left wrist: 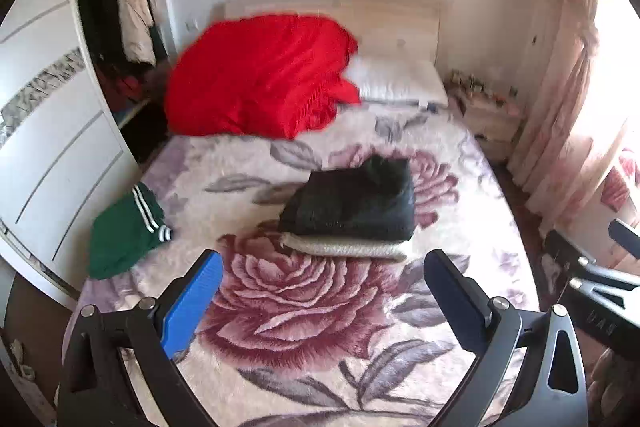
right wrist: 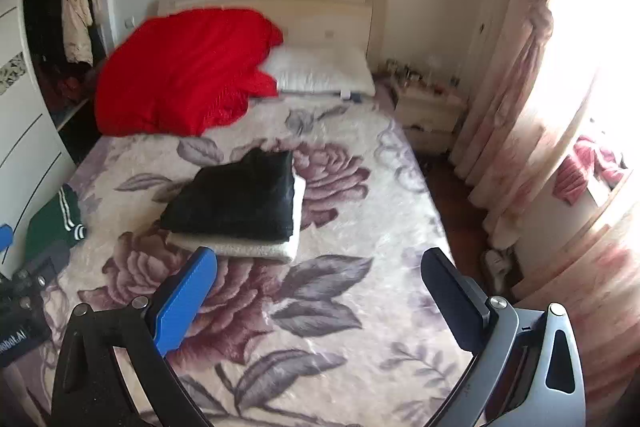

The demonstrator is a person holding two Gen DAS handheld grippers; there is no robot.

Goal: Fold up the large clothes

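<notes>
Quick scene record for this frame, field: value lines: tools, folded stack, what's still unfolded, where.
left tool: open, empty, above the bed
right tool: open, empty, above the bed
bed: floral blanket on top
folded stack: black garment on a cream garment, mid-bed
unfolded: green garment with white stripes, at the bed's edge by the wardrobe
red blanket: heaped by the pillow

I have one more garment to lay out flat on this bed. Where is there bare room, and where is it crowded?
Freest: the near part of the floral blanket, in front of the folded stack, black garment on cream one. A bare strip also lies between the stack and the red blanket. Crowded: the headboard end, with the red blanket and pillow, and the left edge, where the green garment lies.
</notes>
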